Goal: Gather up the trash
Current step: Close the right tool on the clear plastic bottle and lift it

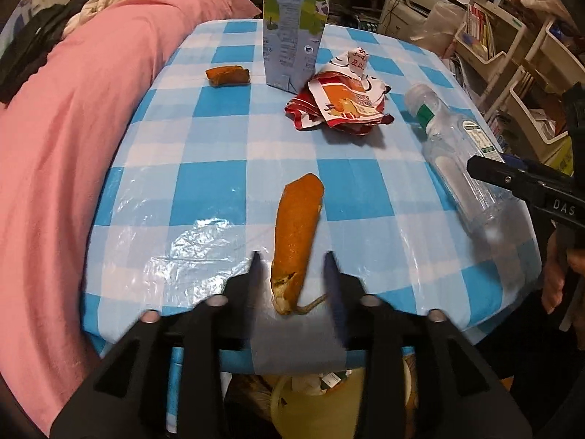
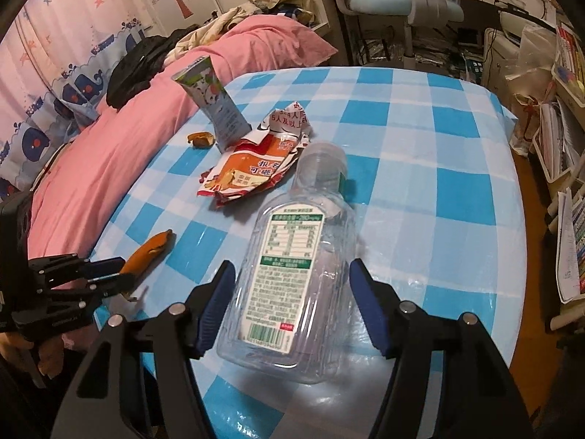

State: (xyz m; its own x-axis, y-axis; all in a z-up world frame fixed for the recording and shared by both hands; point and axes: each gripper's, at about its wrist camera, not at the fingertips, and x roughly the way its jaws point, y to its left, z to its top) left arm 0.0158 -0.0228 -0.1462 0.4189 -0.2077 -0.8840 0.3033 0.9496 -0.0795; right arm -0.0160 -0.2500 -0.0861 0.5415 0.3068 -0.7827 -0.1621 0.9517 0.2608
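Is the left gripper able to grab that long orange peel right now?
Probably yes. The left gripper is open with the long orange peel lying between its fingers, untouched, and nothing blocks it on the checked tablecloth.

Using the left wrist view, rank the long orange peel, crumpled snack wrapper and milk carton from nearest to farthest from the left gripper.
1. Long orange peel, between the left gripper fingers.
2. Crumpled snack wrapper, mid-table, right.
3. Milk carton, upright at the far edge.
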